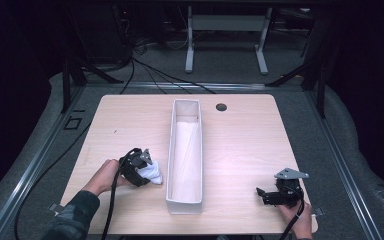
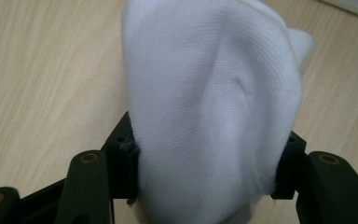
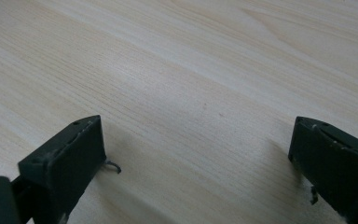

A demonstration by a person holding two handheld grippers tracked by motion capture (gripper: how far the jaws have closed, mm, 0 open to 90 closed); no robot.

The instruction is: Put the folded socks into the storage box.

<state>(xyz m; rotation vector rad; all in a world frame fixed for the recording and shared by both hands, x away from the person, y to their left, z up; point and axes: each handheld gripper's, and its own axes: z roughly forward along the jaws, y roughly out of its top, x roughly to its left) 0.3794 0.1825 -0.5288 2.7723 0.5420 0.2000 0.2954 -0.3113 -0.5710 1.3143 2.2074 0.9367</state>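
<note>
A white knitted cloth bundle [image 1: 155,173] lies on the wooden table [image 1: 240,145], just left of a long white bin [image 1: 184,205]. My left gripper [image 1: 147,167] points right toward the bin and is shut on the bundle. In the left gripper view the cloth [image 2: 214,107] bulges up between the two black jaws, and both pads press into its sides. My right gripper [image 1: 263,194] rests low at the table's front right, pointing left. Its jaws stand wide open over bare wood in the right gripper view [image 3: 198,149], with nothing between them.
The narrow white bin runs from the table's front edge toward the back, in the middle. A round cable hole [image 1: 221,107] sits near the far edge. Cables trail from both grippers off the front. Dark floor and a desk frame [image 1: 225,40] lie beyond.
</note>
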